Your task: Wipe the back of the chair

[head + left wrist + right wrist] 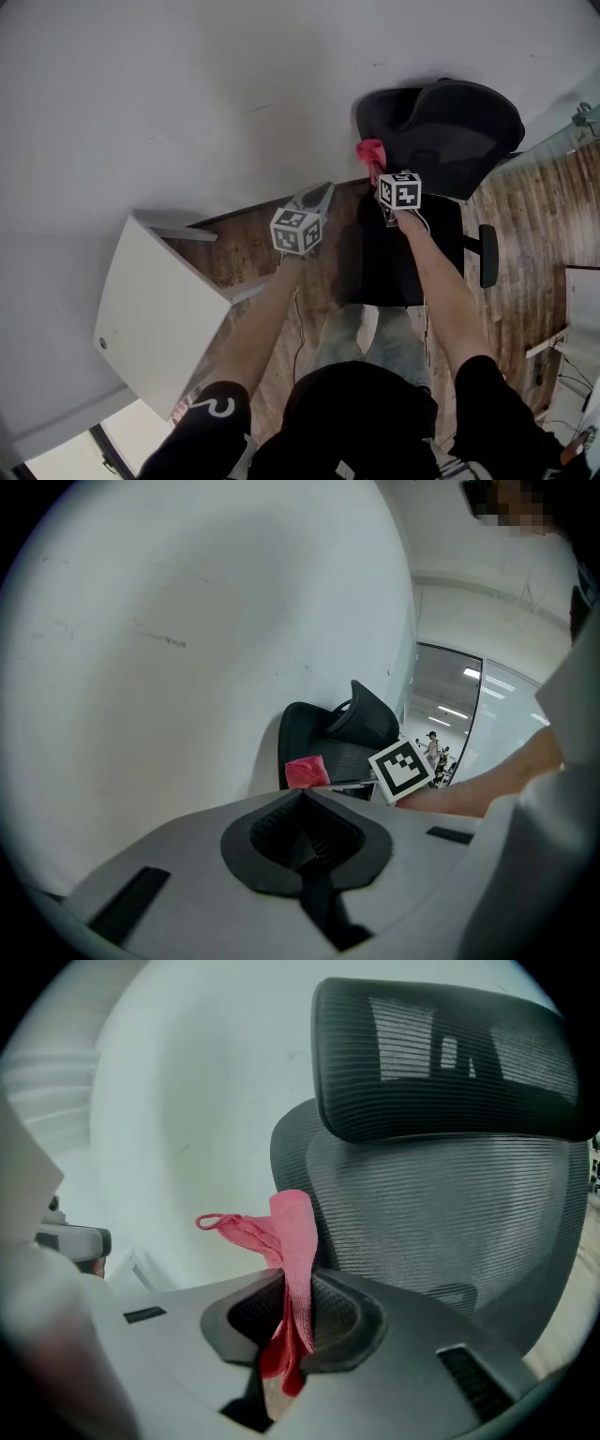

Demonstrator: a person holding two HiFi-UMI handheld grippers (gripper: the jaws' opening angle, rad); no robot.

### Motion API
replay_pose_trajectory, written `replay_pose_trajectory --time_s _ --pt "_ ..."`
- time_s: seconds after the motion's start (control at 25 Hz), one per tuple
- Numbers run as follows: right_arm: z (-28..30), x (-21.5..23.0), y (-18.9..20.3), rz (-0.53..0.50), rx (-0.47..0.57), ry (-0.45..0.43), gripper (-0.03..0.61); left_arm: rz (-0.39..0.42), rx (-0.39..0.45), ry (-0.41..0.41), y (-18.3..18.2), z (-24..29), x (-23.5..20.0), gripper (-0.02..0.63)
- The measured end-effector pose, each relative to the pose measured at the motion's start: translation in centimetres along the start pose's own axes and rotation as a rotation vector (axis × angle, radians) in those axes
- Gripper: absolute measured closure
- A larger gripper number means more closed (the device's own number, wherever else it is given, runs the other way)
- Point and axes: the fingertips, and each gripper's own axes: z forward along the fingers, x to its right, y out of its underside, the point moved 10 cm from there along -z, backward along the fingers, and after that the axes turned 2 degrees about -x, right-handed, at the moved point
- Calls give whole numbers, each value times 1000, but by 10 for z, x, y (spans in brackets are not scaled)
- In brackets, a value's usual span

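Pink cloth (292, 1241) — in right tool (286, 1327)

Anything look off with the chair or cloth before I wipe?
Nothing stands out. The chair stands upright, and its mesh back shows no tear. The pink cloth is clamped in the right gripper, bunched, with one end sticking up. The left gripper is shut and empty.

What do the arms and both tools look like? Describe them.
The left tool and right tool are pale grey shells with black ribbed pads, each topped by a white cube bearing black square markers. Short black sleeves, forearms bare.
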Motion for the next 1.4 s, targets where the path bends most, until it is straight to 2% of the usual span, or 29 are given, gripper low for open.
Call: replay_pose_trajectory --time_s 0.24,0.6,1.08,1.4 --pt "10 11 -1 -22 -45 23 511 0 0 -12 -3 5 0 589" --pt "-3 54 -3 -12 -69 30 511 -3 -10 -24 -6 28 30 589" --pt "-47 149 0 18 -62 72 511 12 -26 -30 -9 81 95 589" --pt "-88 226 7 48 -47 112 511 35 -37 6 -6 128 151 589"
